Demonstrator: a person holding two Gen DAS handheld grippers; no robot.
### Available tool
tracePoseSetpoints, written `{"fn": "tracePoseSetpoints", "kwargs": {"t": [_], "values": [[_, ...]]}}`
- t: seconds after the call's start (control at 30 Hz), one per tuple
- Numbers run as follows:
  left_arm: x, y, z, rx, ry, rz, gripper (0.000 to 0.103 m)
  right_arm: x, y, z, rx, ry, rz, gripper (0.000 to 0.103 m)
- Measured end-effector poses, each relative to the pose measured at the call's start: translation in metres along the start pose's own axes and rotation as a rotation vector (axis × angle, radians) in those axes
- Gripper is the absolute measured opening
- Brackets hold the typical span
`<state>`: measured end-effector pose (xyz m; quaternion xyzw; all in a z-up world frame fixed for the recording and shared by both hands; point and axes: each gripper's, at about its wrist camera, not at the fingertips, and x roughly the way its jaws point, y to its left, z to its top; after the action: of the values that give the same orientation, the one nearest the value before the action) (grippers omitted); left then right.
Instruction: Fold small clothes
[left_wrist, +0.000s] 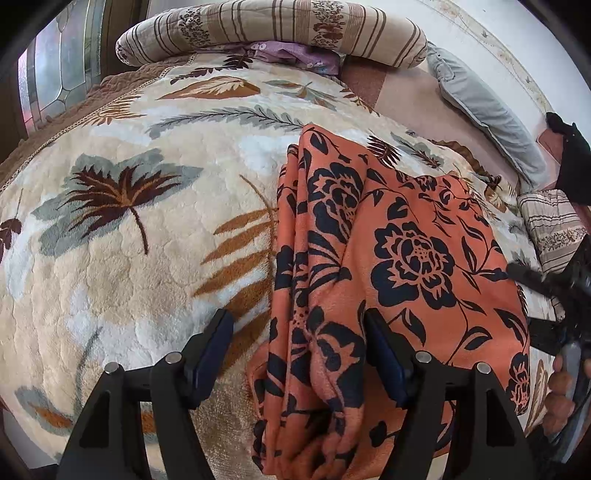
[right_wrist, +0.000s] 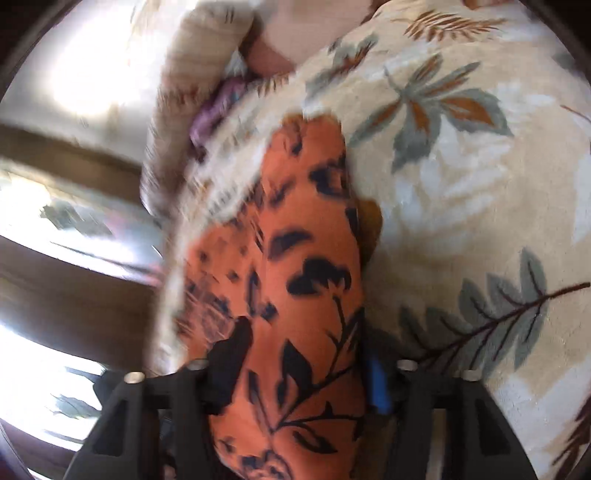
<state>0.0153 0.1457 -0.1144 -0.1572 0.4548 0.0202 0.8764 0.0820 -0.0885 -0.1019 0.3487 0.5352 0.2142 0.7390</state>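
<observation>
Nearby, striped bolster (left_wrist: 273, 26) and grey pillow (left_wrist: 487, 114) — beyond orange garment (left_wrist: 406, 240).

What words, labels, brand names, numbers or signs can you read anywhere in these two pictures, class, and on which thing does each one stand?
None: no readable text shows in either view.
The orange garment bears only a dark flower print.
The blanket bears only leaf patterns.
The striped bolster bears stripes and small floral bands, no lettering.
The right wrist view is blurred, so any small print there could not be read.
</observation>
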Motion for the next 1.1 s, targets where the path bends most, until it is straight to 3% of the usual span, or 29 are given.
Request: {"fn": "tracePoseSetpoints", "kwargs": {"t": [0.07,0.13,0.17,0.2,0.33,0.37,0.43,0.47,0.57,0.67,0.8,0.9,0.97,1.1], "values": [[0.0,0.0,0.0,0.0,0.0,0.001,0.074,0.003,-0.007,0.012,0.058,-0.031,0.041,0.075],[0.0,0.0,0.0,0.001,0.0,0.002,0.075,0.016,-0.021,0.024,0.13,-0.015,0.079,0.075],[0.0,0.0,0.0,0.005,-0.001,0.002,0.075,0.027,-0.026,0.028,0.149,0.021,0.065,0.066],[0.0,0.0,0.0,0.007,-0.001,0.0,0.075,0.035,-0.024,0.032,0.126,0.048,0.023,0.035],[0.001,0.001,0.0,0.002,0.0,-0.005,0.075,0.034,0.021,0.022,-0.108,-0.026,-0.146,0.034],[0.001,0.0,0.001,0.003,0.0,-0.002,0.076,0.039,0.021,0.022,-0.123,-0.018,-0.192,0.036],[0.001,-0.001,0.0,0.003,-0.005,0.001,0.076,0.037,0.01,0.021,-0.077,-0.025,-0.212,0.066],[0.001,0.0,0.0,0.001,-0.006,-0.003,0.076,0.031,0.009,0.017,-0.06,-0.042,-0.202,0.069],[0.001,0.003,0.0,-0.006,-0.004,-0.014,0.076,0.008,0.026,0.0,-0.138,-0.104,-0.234,0.069],[0.002,0.002,0.0,-0.007,-0.007,-0.006,0.076,-0.018,0.055,-0.019,-0.23,-0.148,-0.183,0.069],[0.001,0.002,-0.001,-0.01,-0.012,-0.004,0.076,-0.029,0.059,-0.04,-0.227,-0.078,-0.01,0.075],[-0.001,0.003,-0.002,-0.012,-0.018,-0.016,0.076,-0.011,0.028,-0.047,-0.115,0.003,0.0,0.075],[-0.014,0.007,-0.001,-0.029,-0.027,-0.019,0.075,-0.022,0.03,-0.045,-0.082,-0.025,0.035,0.075],[-0.047,0.02,-0.004,-0.081,-0.048,-0.101,0.076,-0.039,0.052,-0.048,-0.171,-0.054,0.079,0.078]]}}
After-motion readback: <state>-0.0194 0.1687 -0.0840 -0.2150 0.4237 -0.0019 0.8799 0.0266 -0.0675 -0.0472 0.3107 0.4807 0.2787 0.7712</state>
